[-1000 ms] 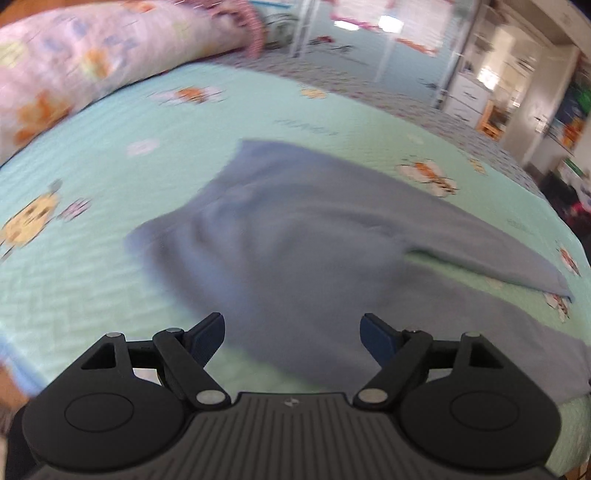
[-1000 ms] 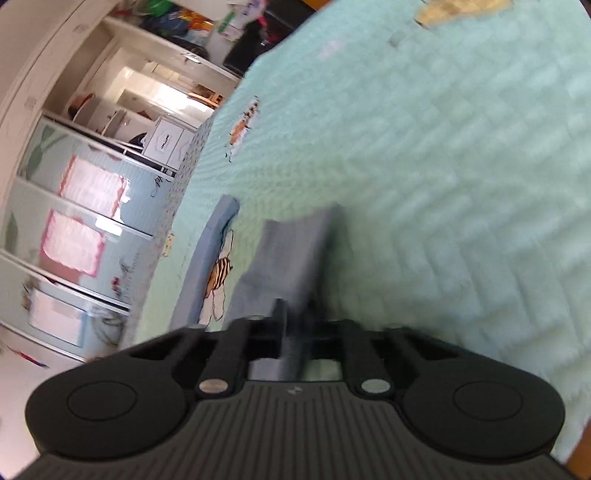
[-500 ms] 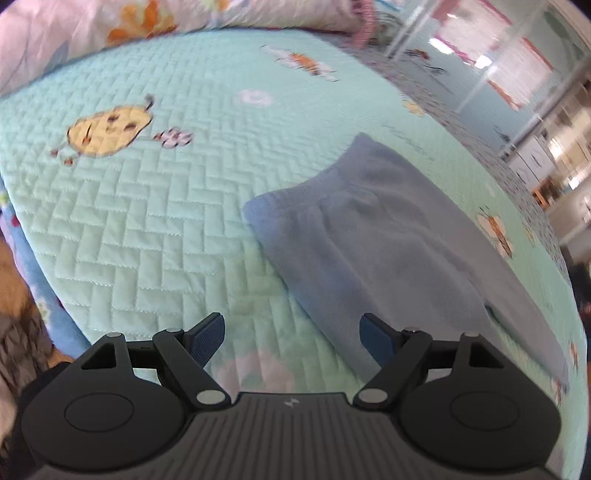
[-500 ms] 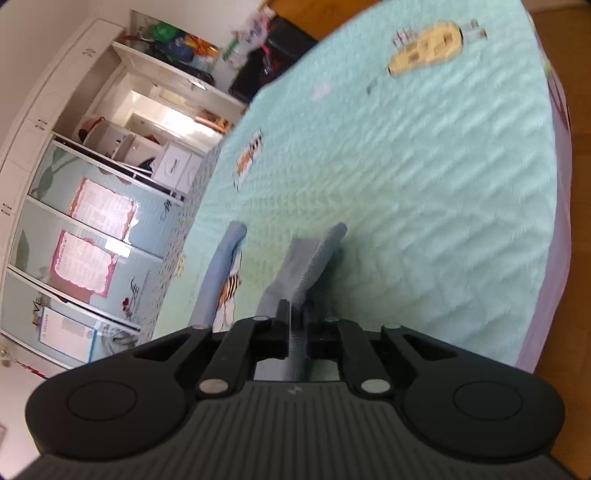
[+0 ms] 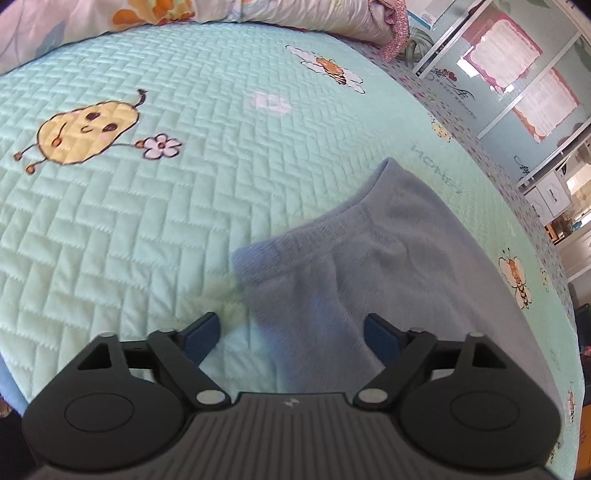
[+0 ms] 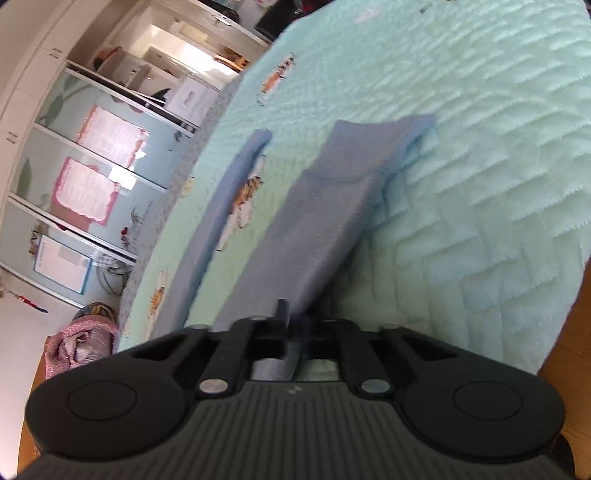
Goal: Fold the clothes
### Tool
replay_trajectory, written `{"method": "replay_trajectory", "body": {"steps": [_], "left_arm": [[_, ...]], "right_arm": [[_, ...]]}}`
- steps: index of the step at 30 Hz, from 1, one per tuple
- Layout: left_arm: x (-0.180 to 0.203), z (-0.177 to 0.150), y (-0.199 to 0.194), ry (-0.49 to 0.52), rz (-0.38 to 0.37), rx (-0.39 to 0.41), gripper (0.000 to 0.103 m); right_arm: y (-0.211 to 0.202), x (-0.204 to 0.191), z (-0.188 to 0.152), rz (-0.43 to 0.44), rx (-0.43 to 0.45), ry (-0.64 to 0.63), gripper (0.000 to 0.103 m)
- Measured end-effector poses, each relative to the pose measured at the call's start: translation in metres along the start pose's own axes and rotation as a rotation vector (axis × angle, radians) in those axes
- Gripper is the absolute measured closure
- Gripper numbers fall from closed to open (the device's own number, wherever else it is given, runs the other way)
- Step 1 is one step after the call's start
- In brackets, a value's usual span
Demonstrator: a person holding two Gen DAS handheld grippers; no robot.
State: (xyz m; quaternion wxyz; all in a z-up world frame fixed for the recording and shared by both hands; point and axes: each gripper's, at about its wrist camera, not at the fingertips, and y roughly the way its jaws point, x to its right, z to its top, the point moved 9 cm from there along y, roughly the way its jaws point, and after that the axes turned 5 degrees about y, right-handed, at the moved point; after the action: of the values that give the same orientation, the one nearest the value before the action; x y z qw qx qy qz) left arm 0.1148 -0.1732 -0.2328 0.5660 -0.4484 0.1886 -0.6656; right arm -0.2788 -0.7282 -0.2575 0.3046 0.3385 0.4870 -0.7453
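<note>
On the bed [image 5: 155, 236], covered by a mint-green quilted spread, lies a pair of grey-blue trousers [image 5: 369, 266], its waistband toward the pillows [image 5: 258, 11]. Above the waistband's near corner hangs the left gripper [image 5: 291, 338], its jaws closing with the cloth's edge between them but the pads not yet pressing it. Farther along, the right gripper [image 6: 295, 328] has its jaws clamped on the end of one trouser leg [image 6: 325, 206], lifted off the spread; the other leg lies flat beside it.

One blue garment [image 5: 373, 266], two hand-held grippers [image 5: 291, 338]
</note>
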Motion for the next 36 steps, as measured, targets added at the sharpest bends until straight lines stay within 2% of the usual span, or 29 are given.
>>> {"method": "replay_trajectory", "body": {"steps": [1,2,9,12,13,14,15,16,17,19,20,21,22,23,24,25,26,28,29,30,31,33,35,36], "left_arm": [[0.0,0.001,-0.002,0.008,-0.005,-0.001,0.075],[0.0,0.0,-0.006,0.007,-0.025,-0.009,0.1],[-0.01,-0.002,-0.064,-0.034,-0.13,0.1,0.1],[-0.018,-0.002,-0.04,-0.038,-0.094,0.037,0.097],[-0.022,-0.002,-0.03,-0.041,-0.078,0.012,0.096],[-0.026,-0.005,-0.022,-0.056,-0.066,-0.016,0.086],[-0.03,-0.008,-0.015,-0.07,-0.056,-0.044,0.082],[-0.03,-0.009,-0.013,-0.077,-0.072,-0.043,0.072],[-0.027,-0.009,-0.012,-0.066,-0.088,-0.037,0.06],[-0.02,-0.008,-0.011,-0.044,-0.119,-0.026,0.048],[-0.018,-0.005,-0.01,-0.04,-0.111,-0.021,0.047],[-0.017,-0.003,-0.009,-0.036,-0.103,-0.017,0.048],[-0.015,-0.001,-0.008,-0.032,-0.095,-0.012,0.056],[-0.016,0.002,-0.009,-0.039,-0.083,-0.005,0.08],[-0.015,0.003,-0.011,-0.041,-0.083,-0.004,0.094],[-0.014,0.004,-0.013,-0.035,-0.098,0.003,0.097],[-0.013,0.005,-0.015,-0.028,-0.113,0.01,0.098],[-0.012,0.004,-0.016,-0.017,-0.132,0.009,0.098],[-0.014,0.0,-0.01,-0.015,-0.126,-0.021,0.098],[-0.015,-0.004,-0.004,-0.014,-0.12,-0.051,0.096],[-0.016,-0.008,0.002,-0.013,-0.115,-0.08,0.092],[-0.014,-0.009,-0.001,-0.036,-0.145,-0.068,0.082],[-0.007,-0.011,-0.004,-0.029,-0.162,-0.059,0.05],[-0.002,-0.013,-0.006,-0.01,-0.165,-0.056,0.045]], "right_arm": [[-0.002,0.0,0.002,0.007,0.003,0.007,0.098],[-0.005,-0.003,0.003,0.015,0.007,0.005,0.098],[-0.022,-0.031,0.01,0.07,0.041,-0.064,0.099],[-0.015,-0.022,0.007,0.05,0.028,-0.033,0.097],[-0.012,-0.017,0.005,0.042,0.018,-0.006,0.091],[-0.009,-0.011,0.004,0.033,0.007,0.021,0.079],[-0.008,-0.009,0.002,0.029,0.002,0.028,0.068],[-0.007,-0.006,-0.001,0.027,-0.003,0.033,0.058],[-0.007,-0.004,-0.003,0.024,-0.007,0.038,0.058],[-0.007,-0.005,-0.004,0.026,-0.006,0.021,0.058],[-0.007,-0.005,-0.003,0.028,-0.002,0.025,0.058],[-0.006,-0.005,-0.002,0.031,0.002,0.03,0.059],[-0.006,-0.004,-0.001,0.026,0.001,0.036,0.061],[-0.005,-0.004,0.0,0.022,0.0,0.041,0.068],[-0.005,-0.004,0.002,0.017,-0.001,0.047,0.074],[-0.006,-0.005,0.003,0.011,-0.004,0.041,0.085],[-0.008,-0.006,0.005,0.014,-0.003,0.03,0.088],[-0.008,-0.004,0.007,0.018,-0.008,0.046,0.088],[-0.008,-0.002,0.008,0.019,-0.01,0.055,0.083],[-0.008,-0.001,0.009,0.021,-0.013,0.063,0.078],[-0.008,-0.001,0.006,0.025,-0.018,0.063,0.065],[-0.008,-0.002,0.0,0.033,-0.029,0.059,0.063],[-0.008,-0.003,-0.006,0.042,-0.039,0.055,0.058],[-0.008,-0.004,-0.009,0.039,-0.042,0.045,0.058]]}}
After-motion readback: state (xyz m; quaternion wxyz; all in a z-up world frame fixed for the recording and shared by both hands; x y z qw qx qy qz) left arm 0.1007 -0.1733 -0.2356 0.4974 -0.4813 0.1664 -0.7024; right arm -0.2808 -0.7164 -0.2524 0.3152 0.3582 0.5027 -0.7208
